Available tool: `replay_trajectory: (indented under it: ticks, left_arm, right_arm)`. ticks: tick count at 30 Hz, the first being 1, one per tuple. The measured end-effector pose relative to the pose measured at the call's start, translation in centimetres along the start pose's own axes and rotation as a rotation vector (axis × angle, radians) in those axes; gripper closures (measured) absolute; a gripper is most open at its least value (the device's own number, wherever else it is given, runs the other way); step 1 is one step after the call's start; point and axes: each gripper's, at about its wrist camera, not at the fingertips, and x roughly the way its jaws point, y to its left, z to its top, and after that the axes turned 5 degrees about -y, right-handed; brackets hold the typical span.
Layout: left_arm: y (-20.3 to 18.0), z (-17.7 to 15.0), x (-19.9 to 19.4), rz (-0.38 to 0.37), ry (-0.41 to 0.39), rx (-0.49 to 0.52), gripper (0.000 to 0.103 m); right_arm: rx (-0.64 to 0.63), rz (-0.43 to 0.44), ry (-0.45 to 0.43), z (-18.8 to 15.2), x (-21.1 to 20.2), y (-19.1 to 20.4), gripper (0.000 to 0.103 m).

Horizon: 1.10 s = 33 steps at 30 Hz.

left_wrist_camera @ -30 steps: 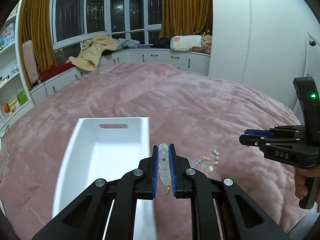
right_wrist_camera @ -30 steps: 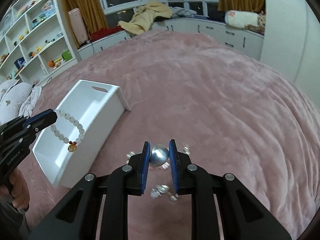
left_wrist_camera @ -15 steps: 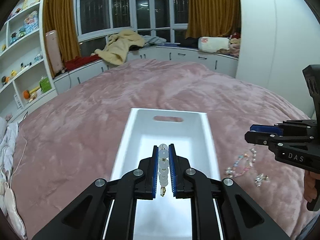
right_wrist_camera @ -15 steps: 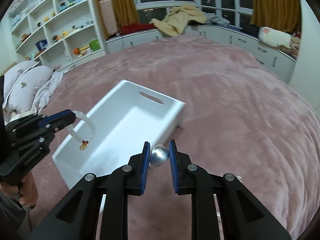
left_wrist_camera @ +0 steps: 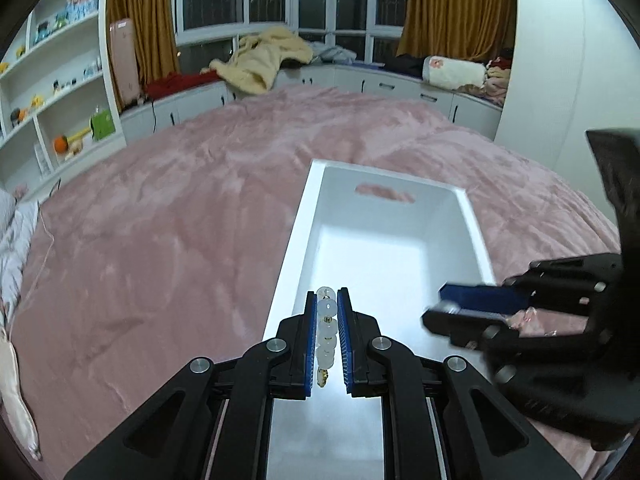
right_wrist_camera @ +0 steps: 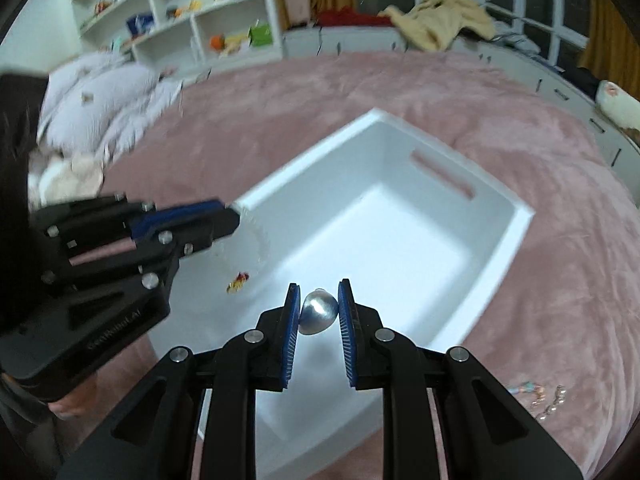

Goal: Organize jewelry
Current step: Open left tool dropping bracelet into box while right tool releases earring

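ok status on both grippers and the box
Left gripper shut on bead bracelet. Right gripper shut on silver ball piece. Both over white box. Nothing in the way.

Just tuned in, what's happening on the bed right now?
A person is sorting jewelry with two handheld tongs. The left tongs are shut on a pale bead bracelet, the right tongs on a silver ball. Both hover over an open white tray on the pink blanket. Neither piece is released yet. More jewelry lies on the blanket beside the tray.
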Motion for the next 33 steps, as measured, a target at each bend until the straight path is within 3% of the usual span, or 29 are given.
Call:
replay_trajectory:
  ticks: [9,18,20,21,23,25,28,30,33]
  left_arm:
    - [-0.5,-2.2,2.4,-0.019,0.079,0.023,0.088]
    - [-0.2,-2.8,4.1,-0.028,0.140,-0.001,0.087]
    - [-0.3,-2.8,4.1,-0.032,0.137,0.001,0.080]
    - [-0.4,-2.7,3.9,-0.027,0.130,0.004,0.075]
    - [-0.6,-2.5,3.8,-0.032,0.123,0.007,0.069]
    - [-0.7,-2.3,3.6,-0.040,0.114,0.007,0.064]
    - [-0.7,-1.9,3.2,-0.057,0.107,-0.001,0.053]
    - [-0.9,-1.5,2.6,-0.043,0.078,0.002,0.039]
    - [-1.3,-0.8,1.6,-0.040,0.043,0.012,0.031]
  right_arm:
    - [-0.042,0.022,0.092,-2.0,4.2,1.8,0.083]
    - [-0.077,0.030,0.117,-2.4,5.1,2.4,0.083]
    - [-0.077,0.032,0.114,-2.4,5.1,2.5,0.082]
    - [-0.077,0.033,0.112,-2.4,5.0,2.4,0.080]
    - [-0.084,0.043,0.103,-2.5,4.7,2.5,0.063]
    - [-0.092,0.042,0.082,-2.5,4.1,2.5,0.053]
    - [-0.090,0.019,0.042,-2.4,3.1,2.2,0.027]
    - [-0.077,0.033,0.005,-2.4,2.2,1.9,0.025]
    - [-0.060,0.029,-0.005,-2.4,1.3,1.1,0.025]
